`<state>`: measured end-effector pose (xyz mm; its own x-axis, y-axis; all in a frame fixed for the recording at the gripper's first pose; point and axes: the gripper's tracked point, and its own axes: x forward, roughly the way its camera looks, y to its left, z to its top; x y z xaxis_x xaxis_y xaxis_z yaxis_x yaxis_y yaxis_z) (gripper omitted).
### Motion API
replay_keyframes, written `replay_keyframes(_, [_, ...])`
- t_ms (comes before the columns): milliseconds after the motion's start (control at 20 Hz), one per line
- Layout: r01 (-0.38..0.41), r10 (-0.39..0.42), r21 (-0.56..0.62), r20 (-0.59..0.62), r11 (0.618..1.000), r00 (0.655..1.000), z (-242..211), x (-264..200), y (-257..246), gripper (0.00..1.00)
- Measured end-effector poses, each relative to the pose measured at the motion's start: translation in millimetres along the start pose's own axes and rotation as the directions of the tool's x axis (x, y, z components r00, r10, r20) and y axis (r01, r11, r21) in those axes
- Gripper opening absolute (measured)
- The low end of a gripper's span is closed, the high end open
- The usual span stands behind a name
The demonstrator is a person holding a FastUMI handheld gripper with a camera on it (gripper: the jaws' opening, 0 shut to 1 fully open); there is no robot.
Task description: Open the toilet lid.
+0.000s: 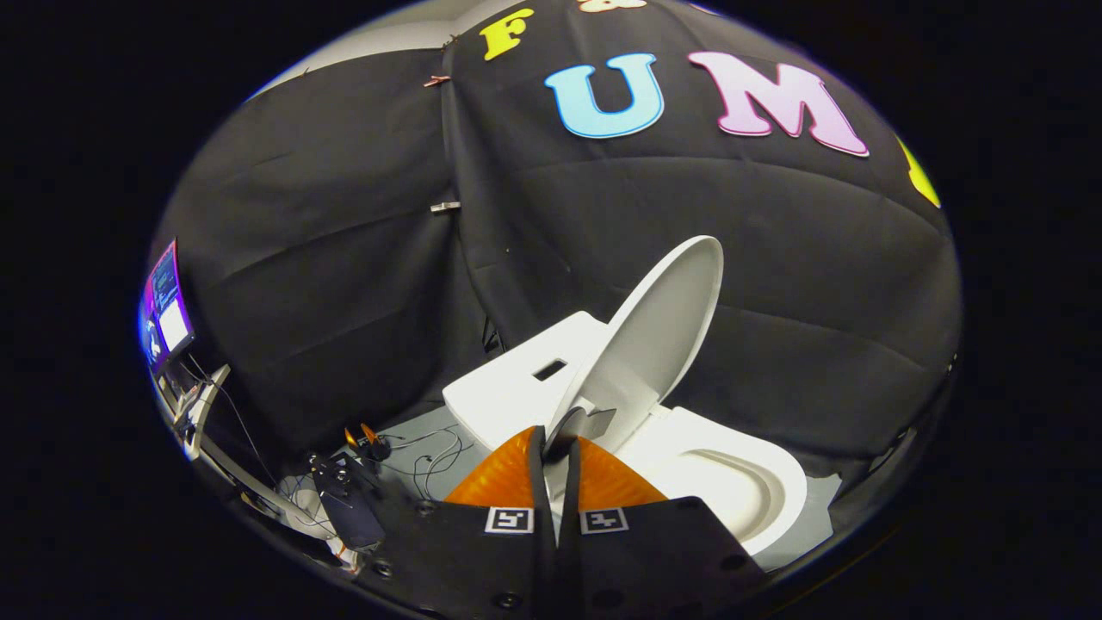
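Note:
A white toilet stands just ahead of my fingers, with its tank (516,387) to the left and its seat and bowl (732,486) to the right. The toilet lid (663,327) is raised and tilts steeply up from the seat, its underside facing me. My gripper (555,439) sits at the lid's lower near rim. The fingers (508,478) are drawn close together, and the thin edge of the lid runs in between their tips. A small grey part (598,422) shows on the lid right beside the fingertips.
Black cloth walls close in behind and on both sides of the toilet. To the left, a lit screen (168,306) stands on a white frame (202,413). Loose cables (435,456) and a dark device (349,504) lie on the grey floor.

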<state>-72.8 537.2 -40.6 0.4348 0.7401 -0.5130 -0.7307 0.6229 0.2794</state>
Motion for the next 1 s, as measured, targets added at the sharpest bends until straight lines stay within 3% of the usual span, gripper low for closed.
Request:
replay_keyframes(400, [-0.035, 0.036, -0.102, 0.012, 0.994, 0.999, 23.4, 48.4, 49.8, 0.05])
replay_keyframes(850, [-0.089, 0.102, -0.265, 0.034, 0.960, 0.994, 33.7, 95.7, 97.0, 0.07])
replay_keyframes(900, [-0.099, 0.111, -0.274, 0.028, 0.957, 0.993, 32.1, 98.9, 103.7, 0.11])
replay_keyframes(950, [-0.092, 0.107, -0.296, 0.036, 0.951, 0.994, 31.2, 99.4, 105.2, 0.23])
replay_keyframes(1000, [-0.087, 0.108, -0.322, 0.048, 0.943, 0.993, 32.6, 101.2, 106.2, 0.24])
